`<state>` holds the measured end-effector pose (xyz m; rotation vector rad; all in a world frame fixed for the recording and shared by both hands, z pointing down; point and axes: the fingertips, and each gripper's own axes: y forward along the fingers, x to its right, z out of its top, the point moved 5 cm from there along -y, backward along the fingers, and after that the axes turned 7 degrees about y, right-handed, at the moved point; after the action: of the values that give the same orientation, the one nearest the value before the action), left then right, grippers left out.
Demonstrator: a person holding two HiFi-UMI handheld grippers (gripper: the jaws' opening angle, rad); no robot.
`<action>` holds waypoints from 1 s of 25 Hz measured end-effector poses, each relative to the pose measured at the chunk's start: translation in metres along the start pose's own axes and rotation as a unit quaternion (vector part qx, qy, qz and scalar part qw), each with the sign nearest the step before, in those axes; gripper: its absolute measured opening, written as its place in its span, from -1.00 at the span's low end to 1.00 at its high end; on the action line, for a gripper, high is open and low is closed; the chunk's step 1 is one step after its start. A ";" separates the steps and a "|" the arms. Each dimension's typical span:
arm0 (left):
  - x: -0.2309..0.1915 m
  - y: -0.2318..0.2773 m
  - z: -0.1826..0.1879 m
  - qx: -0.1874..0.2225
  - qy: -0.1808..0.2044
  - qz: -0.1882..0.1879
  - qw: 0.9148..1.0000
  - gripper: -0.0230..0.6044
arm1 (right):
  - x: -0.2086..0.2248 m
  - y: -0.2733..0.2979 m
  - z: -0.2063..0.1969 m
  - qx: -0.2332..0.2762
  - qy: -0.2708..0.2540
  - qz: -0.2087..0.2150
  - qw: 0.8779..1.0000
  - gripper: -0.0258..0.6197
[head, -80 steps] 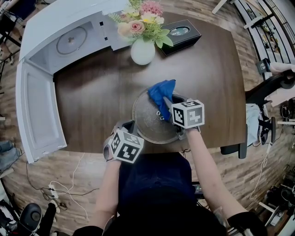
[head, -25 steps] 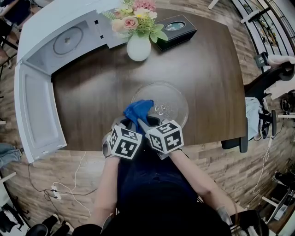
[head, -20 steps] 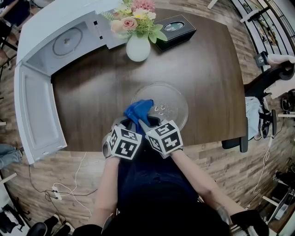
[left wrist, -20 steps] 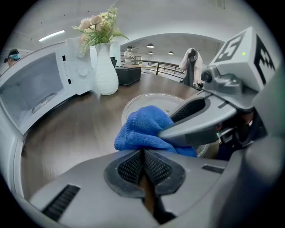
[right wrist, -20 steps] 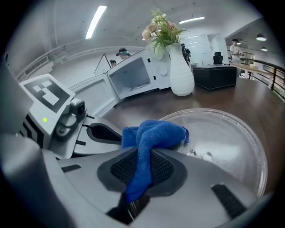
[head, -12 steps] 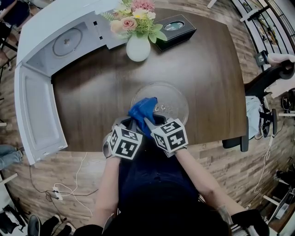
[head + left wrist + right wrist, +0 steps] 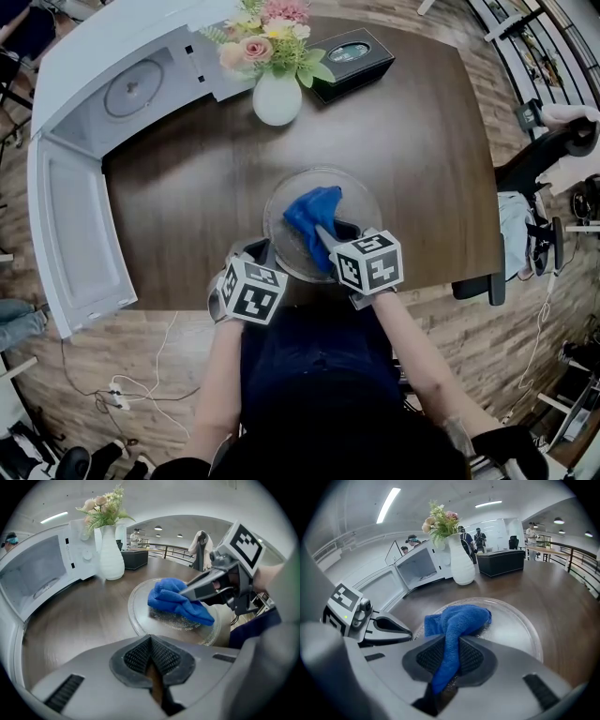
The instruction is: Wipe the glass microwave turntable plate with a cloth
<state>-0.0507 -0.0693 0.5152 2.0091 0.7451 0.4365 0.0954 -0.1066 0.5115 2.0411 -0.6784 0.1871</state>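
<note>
The plate (image 7: 364, 202) sat near the table's (image 7: 422, 141) front edge with the cloth (image 7: 312, 208) on it, pinched in the right gripper's (image 7: 325, 240) jaws. The left gripper (image 7: 260, 252) hung just beside the rim, jaws together, empty

A dark wooden table (image 7: 431, 169) spreads under and ahead of both grippers. Well ahead of the left gripper (image 7: 258, 249) and off to its left stands a white microwave (image 7: 112, 56), its door (image 7: 70, 230) swung wide open on that gripper's left. Ahead of the right gripper (image 7: 321, 232), well apart from it, a white vase (image 7: 277, 98) holds pink, yellow and green flowers (image 7: 267, 42). A black box (image 7: 349, 61) sits just beside the vase, further right. Far to the right gripper's right, past the table edge, is a black office chair (image 7: 548, 155). Behind the left gripper, cables (image 7: 122, 394) trail over the wood-plank floor (image 7: 141, 356).
</note>
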 end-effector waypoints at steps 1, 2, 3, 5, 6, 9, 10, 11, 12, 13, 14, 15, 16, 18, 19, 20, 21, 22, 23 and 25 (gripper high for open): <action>0.000 0.000 0.000 0.000 0.000 0.000 1.000 -0.92 | 0.004 -0.001 0.001 0.002 0.005 -0.003 1.000 -0.74; 0.000 0.000 0.000 0.000 0.000 0.000 1.000 -0.92 | 0.008 -0.003 0.003 0.005 0.009 -0.008 1.000 -0.74; 0.000 0.000 0.000 0.000 0.000 0.000 1.000 -0.92 | 0.013 -0.005 0.004 0.007 0.012 -0.013 1.000 -0.74; 0.001 0.000 0.000 0.000 0.000 0.000 1.000 -0.92 | 0.022 -0.009 0.006 0.012 0.017 -0.023 1.000 -0.74; 0.001 0.000 0.000 0.000 0.000 0.000 1.000 -0.92 | 0.026 -0.011 0.007 0.015 0.020 -0.028 0.999 -0.74; 0.000 0.000 0.000 0.000 0.000 0.000 1.000 -0.92 | 0.041 -0.018 0.011 0.021 0.025 -0.043 0.999 -0.74; 0.000 0.000 0.000 0.000 0.000 0.000 1.000 -0.92 | 0.046 -0.020 0.013 0.023 0.026 -0.049 0.998 -0.74; 0.000 0.000 0.000 0.000 0.000 0.000 1.000 -0.92 | 0.051 -0.022 0.014 0.025 0.028 -0.054 0.998 -0.74; 0.000 0.000 0.000 0.000 0.000 0.000 1.000 -0.92 | 0.056 -0.024 0.015 0.028 0.031 -0.060 0.997 -0.74; 0.000 0.000 0.000 0.000 0.000 0.001 1.000 -0.92 | 0.061 -0.027 0.016 0.030 0.034 -0.065 0.997 -0.74; 0.000 0.000 0.000 0.000 0.001 0.001 1.000 -0.92 | 0.065 -0.029 0.017 0.033 0.037 -0.070 0.996 -0.74; 0.000 -0.001 0.001 -0.001 0.002 0.001 1.000 -0.92 | 0.069 -0.031 0.018 0.035 0.040 -0.075 0.996 -0.74; 0.001 -0.001 0.001 -0.001 0.004 0.002 1.000 -0.92 | 0.073 -0.033 0.019 0.037 0.042 -0.079 0.995 -0.74; 0.001 -0.001 0.001 -0.002 0.006 0.002 1.000 -0.92 | 0.079 -0.037 0.019 0.040 0.044 -0.085 0.995 -0.73; 0.001 -0.001 0.001 -0.002 0.006 0.002 1.000 -0.92 | 0.081 -0.038 0.019 0.041 0.043 -0.089 0.994 -0.73; 0.000 -0.001 0.001 -0.002 0.006 0.001 1.000 -0.92 | 0.083 -0.040 0.019 0.042 0.040 -0.093 0.994 -0.73; 0.000 -0.001 0.001 -0.002 0.005 0.001 1.000 -0.92 | 0.086 -0.041 0.020 0.042 0.038 -0.098 0.994 -0.73; 0.000 -0.001 0.001 -0.002 0.004 0.000 1.000 -0.92 | 0.089 -0.044 0.020 0.042 0.036 -0.103 0.993 -0.73; 0.000 -0.001 0.001 -0.001 0.003 -0.001 1.000 -0.92 | 0.092 -0.046 0.021 0.043 0.036 -0.108 0.993 -0.73; 0.000 -0.001 0.001 -0.001 0.003 -0.001 1.000 -0.92 | 0.099 -0.051 0.021 0.044 0.036 -0.120 0.991 -0.73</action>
<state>-0.0505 -0.0693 0.5142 2.0053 0.7506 0.4432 0.2024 -0.1425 0.5005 2.1695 -0.3813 0.1516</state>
